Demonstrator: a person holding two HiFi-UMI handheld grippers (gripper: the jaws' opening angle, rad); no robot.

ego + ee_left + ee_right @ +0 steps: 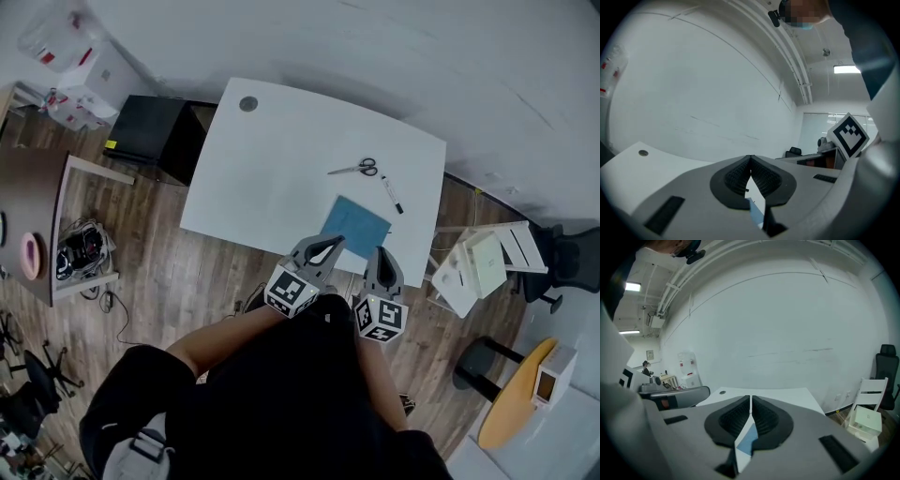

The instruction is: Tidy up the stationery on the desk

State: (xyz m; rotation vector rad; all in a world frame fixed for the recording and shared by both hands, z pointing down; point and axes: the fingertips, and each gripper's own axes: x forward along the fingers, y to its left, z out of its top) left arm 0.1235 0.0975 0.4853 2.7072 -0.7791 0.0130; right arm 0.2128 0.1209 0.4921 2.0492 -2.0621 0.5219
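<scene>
White-walled room, wooden floor, and a white desk [281,159] bare except for a few things at its right end.

In the left gripper view the left gripper [750,158] has its ribbed pads pressed together with nothing between them. The right gripper [750,400] shows at most a hairline slit between its pads, also with nothing in it. The blue patch below each pair of jaws is the desk's blue notebook [354,225], seen past the jaws and not clamped.

From the head view, both grippers hang at the near edge of the desk, side by side. The left tip is just over the notebook's near corner and the right tip is just beside its near edge. The notebook lies flat. Beyond it, towards the wall, are a black-capped marker [391,194] and a pair of scissors [356,169], near each other but not touching. No tray or pen holder is visible on the desk.

I judge that the tidying has not started and this is the approach to the first item, probably the notebook. Next, one gripper needs to open its jaws, drop low and level, and pinch the notebook's thin edge. The marker and scissors call for a longer reach across the desk.
</scene>
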